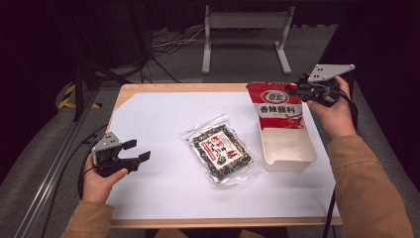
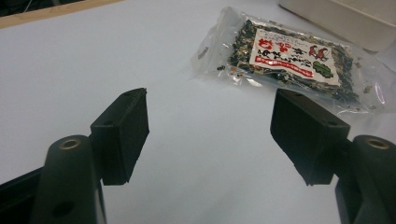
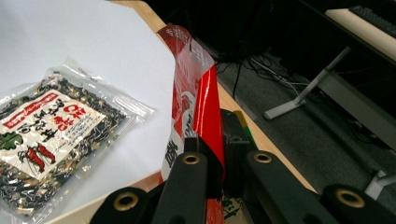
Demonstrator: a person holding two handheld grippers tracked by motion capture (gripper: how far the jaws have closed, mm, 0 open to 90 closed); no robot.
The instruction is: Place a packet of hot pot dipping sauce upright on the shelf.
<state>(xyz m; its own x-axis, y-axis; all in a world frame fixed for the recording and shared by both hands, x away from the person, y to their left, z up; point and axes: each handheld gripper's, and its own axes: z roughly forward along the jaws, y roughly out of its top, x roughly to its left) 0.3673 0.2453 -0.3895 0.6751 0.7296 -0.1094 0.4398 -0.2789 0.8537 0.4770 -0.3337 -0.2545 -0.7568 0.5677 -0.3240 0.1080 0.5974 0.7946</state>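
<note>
A red seasoning packet [image 1: 275, 105] with white label text leans over the far end of a shallow white box [image 1: 289, 148]. My right gripper [image 1: 300, 90] is shut on its top right corner; in the right gripper view the red packet [image 3: 196, 88] rises between the closed jaws of that gripper [image 3: 218, 161]. A clear bag of dark mixed seeds [image 1: 222, 148] with a red and white label lies flat mid-table. My left gripper [image 1: 137, 150] hovers open at the table's left, empty, and in its own view the seed bag [image 2: 294, 58] lies ahead of the open gripper [image 2: 210, 130].
A white sheet [image 1: 163, 124] covers the wooden table [image 1: 163, 88]. A white table frame [image 1: 246, 34] and cables stand on the floor behind. A metal rail [image 1: 54, 163] runs along the left.
</note>
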